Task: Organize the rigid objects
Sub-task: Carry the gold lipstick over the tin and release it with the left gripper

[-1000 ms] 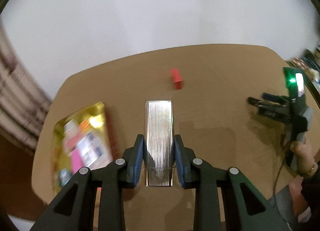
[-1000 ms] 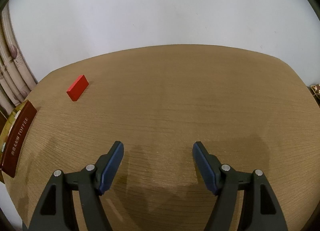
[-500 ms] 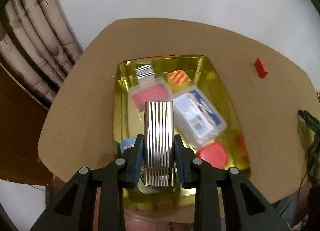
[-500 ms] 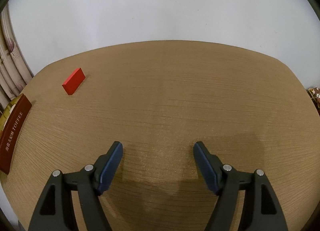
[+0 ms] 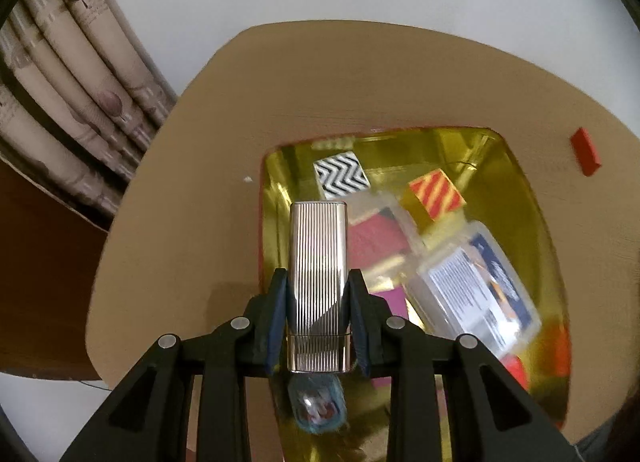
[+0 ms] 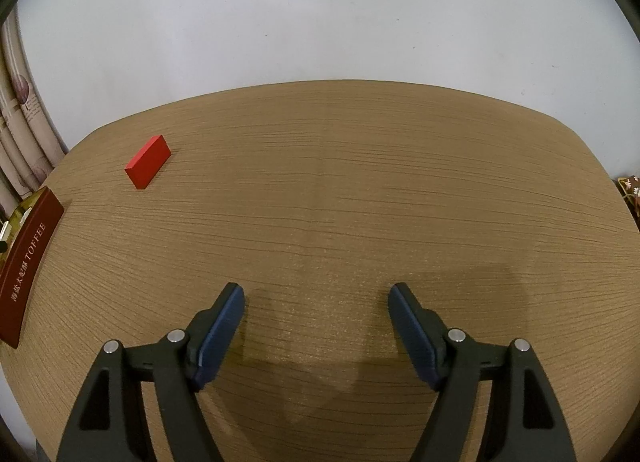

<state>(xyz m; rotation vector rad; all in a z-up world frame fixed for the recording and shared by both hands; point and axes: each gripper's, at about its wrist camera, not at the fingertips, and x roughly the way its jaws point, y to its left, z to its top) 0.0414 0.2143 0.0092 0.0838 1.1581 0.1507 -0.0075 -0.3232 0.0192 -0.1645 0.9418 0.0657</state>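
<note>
We see our left gripper (image 5: 318, 282) pinching a ribbed silver case (image 5: 318, 262) between its blue pads (image 5: 278, 314), the case pointing toward 12 o'clock and held above the left edge of a gold tray (image 5: 532, 198) that sits on the tabletop (image 5: 200, 190). Inside the tray, a black-and-white zigzag block (image 5: 341, 175) lies at 12 o'clock from the case tip, a red-and-yellow striped block (image 5: 436, 198) at about 2 o'clock, and a clear plastic box with a printed label (image 5: 478, 286) at 3 o'clock; a small blue-rimmed item (image 5: 316, 408) shows blurred just below the case, at 6 o'clock. A red block (image 5: 585, 151) lies on the tabletop outside the tray's right rim, apart from it. In the right wrist view, our right gripper (image 6: 316, 326) is spread wide with nothing between its fingers, hovering over bare wood. From there the red block (image 6: 147, 167) lies at 10 o'clock, well apart, and the tray's dark red side (image 6: 28, 262) lettered TOFFEE shows at 9 o'clock by the tabletop's edge. A patterned curtain (image 5: 76, 74) hangs at 10 o'clock in the left view
</note>
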